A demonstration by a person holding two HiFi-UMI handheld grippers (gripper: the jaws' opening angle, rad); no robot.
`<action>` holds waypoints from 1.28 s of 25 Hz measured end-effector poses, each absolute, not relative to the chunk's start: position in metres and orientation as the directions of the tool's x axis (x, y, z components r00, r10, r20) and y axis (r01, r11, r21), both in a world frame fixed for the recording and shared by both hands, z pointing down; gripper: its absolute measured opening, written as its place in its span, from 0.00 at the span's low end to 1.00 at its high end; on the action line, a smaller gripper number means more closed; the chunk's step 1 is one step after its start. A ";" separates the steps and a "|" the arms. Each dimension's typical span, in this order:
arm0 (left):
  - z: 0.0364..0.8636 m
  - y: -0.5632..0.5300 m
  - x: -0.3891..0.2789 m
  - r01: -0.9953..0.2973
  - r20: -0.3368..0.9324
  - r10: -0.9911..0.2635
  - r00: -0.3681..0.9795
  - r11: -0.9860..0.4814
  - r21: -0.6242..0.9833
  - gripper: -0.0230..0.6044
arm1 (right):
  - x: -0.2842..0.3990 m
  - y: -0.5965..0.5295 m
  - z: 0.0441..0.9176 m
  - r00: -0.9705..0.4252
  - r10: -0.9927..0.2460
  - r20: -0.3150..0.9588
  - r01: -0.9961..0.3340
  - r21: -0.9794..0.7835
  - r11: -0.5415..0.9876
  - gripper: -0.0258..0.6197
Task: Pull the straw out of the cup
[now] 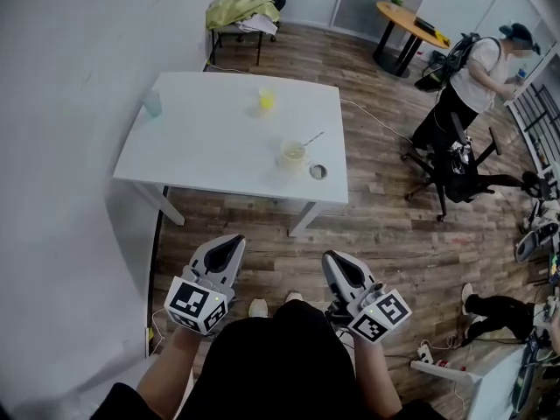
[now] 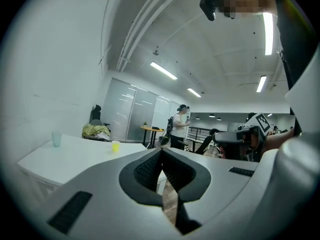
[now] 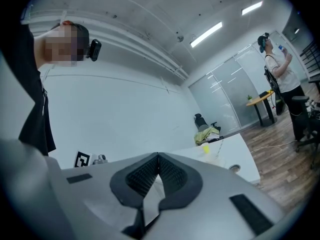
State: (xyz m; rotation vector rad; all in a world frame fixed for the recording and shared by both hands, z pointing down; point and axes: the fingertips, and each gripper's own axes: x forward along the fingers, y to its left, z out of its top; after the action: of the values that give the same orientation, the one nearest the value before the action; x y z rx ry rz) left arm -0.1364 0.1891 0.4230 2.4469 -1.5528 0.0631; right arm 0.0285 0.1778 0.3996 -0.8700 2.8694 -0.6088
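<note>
A clear cup (image 1: 291,155) with a straw (image 1: 312,138) leaning to the right stands near the front right of the white table (image 1: 201,147). In the right gripper view the cup (image 3: 215,159) and its straw (image 3: 220,145) look small and far off. My left gripper (image 1: 234,243) and right gripper (image 1: 334,261) hang low in front of my body, well short of the table. Both are shut with nothing between the jaws. Their closed tips show in the left gripper view (image 2: 161,152) and the right gripper view (image 3: 158,156).
A round lid (image 1: 318,171) lies right of the cup. A yellow cup (image 1: 267,100) and a teal cup (image 1: 153,103) stand farther back. A person (image 1: 477,68) stands at the right by an office chair (image 1: 455,169). A chair with yellow cloth (image 1: 241,11) stands behind the table.
</note>
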 end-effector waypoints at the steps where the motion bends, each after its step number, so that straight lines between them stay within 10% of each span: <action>1: 0.422 0.189 -0.138 -0.897 0.166 -0.886 0.432 -0.404 0.178 0.06 | 0.028 0.178 0.400 -0.835 -0.548 0.037 -0.516 -0.398 0.759 0.07; 32: 0.433 0.039 -0.103 -0.915 0.220 -0.891 0.398 -0.367 0.168 0.06 | 0.049 0.016 0.421 -0.871 -0.489 0.051 -0.458 -0.448 0.768 0.07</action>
State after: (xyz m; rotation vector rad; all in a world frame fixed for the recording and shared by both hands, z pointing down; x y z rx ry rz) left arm -0.1026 0.0394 0.4325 2.3957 -1.5865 0.1334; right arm 0.0493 0.0160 0.4213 -0.7750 2.8889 -0.7050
